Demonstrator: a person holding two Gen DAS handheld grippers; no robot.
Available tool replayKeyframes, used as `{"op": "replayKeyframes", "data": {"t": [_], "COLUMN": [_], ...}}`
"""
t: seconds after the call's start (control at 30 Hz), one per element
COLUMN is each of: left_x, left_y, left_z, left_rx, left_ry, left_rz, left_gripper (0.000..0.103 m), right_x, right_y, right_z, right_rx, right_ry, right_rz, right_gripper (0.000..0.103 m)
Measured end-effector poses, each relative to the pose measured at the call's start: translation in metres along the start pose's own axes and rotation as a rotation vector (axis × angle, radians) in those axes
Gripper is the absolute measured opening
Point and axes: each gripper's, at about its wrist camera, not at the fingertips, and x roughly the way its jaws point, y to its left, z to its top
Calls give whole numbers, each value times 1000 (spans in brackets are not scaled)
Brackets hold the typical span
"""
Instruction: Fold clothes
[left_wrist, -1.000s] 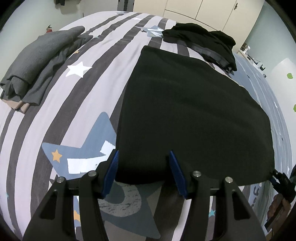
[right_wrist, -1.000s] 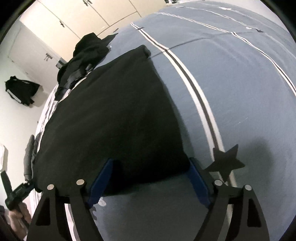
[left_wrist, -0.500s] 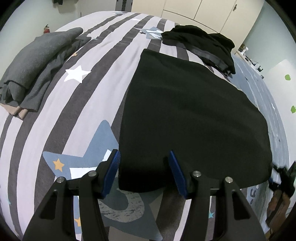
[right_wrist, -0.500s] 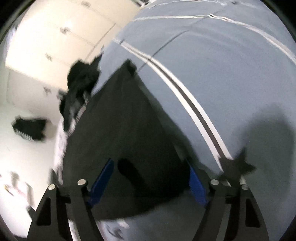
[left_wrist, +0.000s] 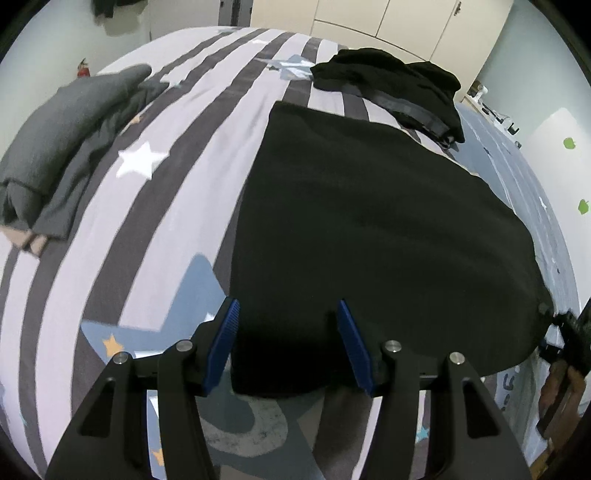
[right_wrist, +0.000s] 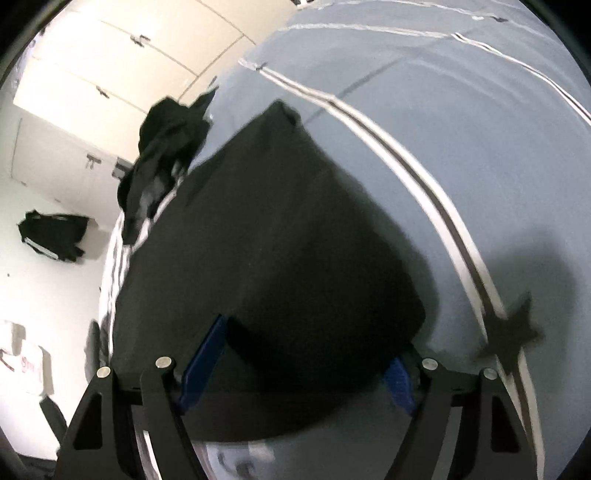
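Observation:
A black garment (left_wrist: 369, 229) lies spread flat on the bed. My left gripper (left_wrist: 288, 332) stands open, and its blue pads (left_wrist: 221, 343) straddle the garment's near left corner without pressing it. In the right wrist view the same garment (right_wrist: 266, 240) fills the middle. My right gripper (right_wrist: 306, 365) is open wide over the near right corner, with cloth lying between the fingers and over the base of the right one. The right gripper (left_wrist: 561, 332) also shows at the far right edge of the left wrist view, with a hand (left_wrist: 557, 387) behind it.
A grey garment pile (left_wrist: 66, 147) lies at the bed's left edge. A heap of black clothes (left_wrist: 388, 85) sits beyond the spread garment. The bedcover is striped with stars (left_wrist: 147, 221) on the left and plain blue-grey (right_wrist: 461, 147) on the right. Wardrobe doors (right_wrist: 110, 74) stand behind.
The right gripper has rolled and moved in over the garment's corner, so cloth now reaches deeper between its fingers. The left gripper has edged slightly further over its corner.

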Motion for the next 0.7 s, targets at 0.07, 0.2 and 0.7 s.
{"op": "replayKeyframes", "data": {"t": [0.07,0.2,0.7], "left_x": [0,-1,-2], "left_y": [3,10,82], "left_z": [6,12,18], "left_rx": [-10,-15,-30], "left_ry": [-8,-25,-25], "left_rz": [-1,7,8], "left_gripper": [52,52,52], "right_x": [4,5,28], "right_y": [-1,0,60], "right_z": [11,15,7], "right_rx": [9,-20,-199], "right_ry": [-14,-17,-24], "right_rz": [3,-35,-248], "right_gripper": [70,51,18]}}
